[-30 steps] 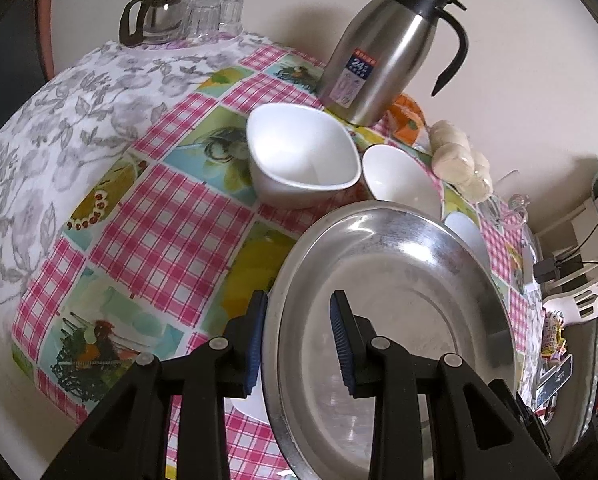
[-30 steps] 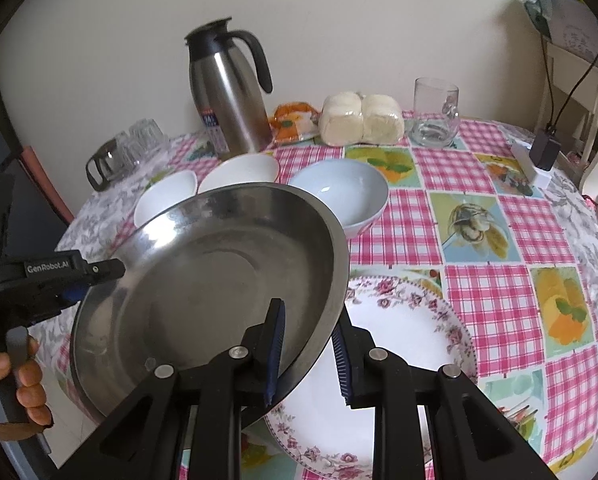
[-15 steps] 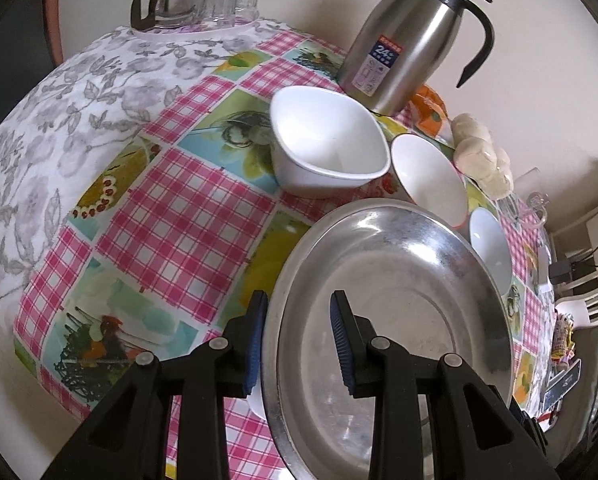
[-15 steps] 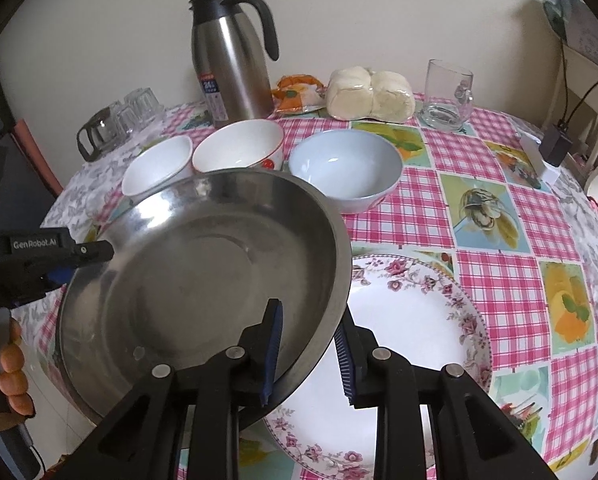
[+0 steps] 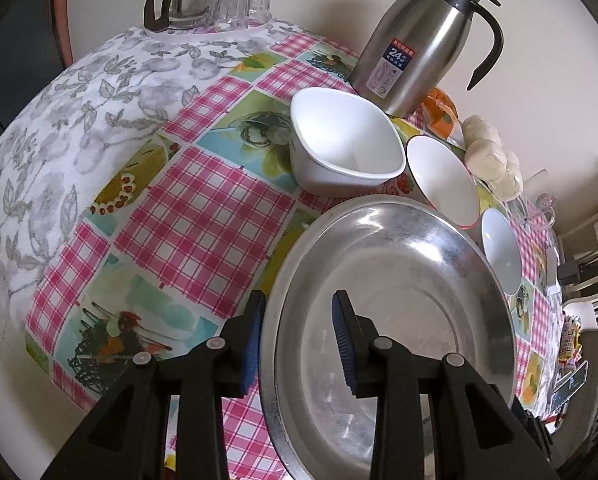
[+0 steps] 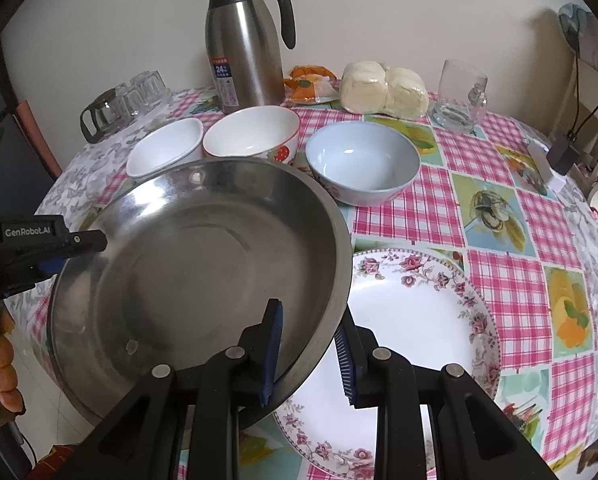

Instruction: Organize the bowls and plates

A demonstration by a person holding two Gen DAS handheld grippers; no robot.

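Gripping shiny steel plate (image 6: 203,264), tilted, above floral plate (image 6: 419,320).

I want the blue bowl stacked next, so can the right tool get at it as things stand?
Probably not yet. The right tool is clamped on the steel plate's rim, shared with the left tool. The blue bowl itself sits unobstructed beyond the floral plate, so once the steel plate is set down the way looks free.

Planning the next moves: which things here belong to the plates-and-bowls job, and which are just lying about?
Job: steel plate, floral plate, white squarish bowl, strawberry bowl, blue bowl.

Lying about: thermos jug, glass mug, buns, glass pot and tumblers.
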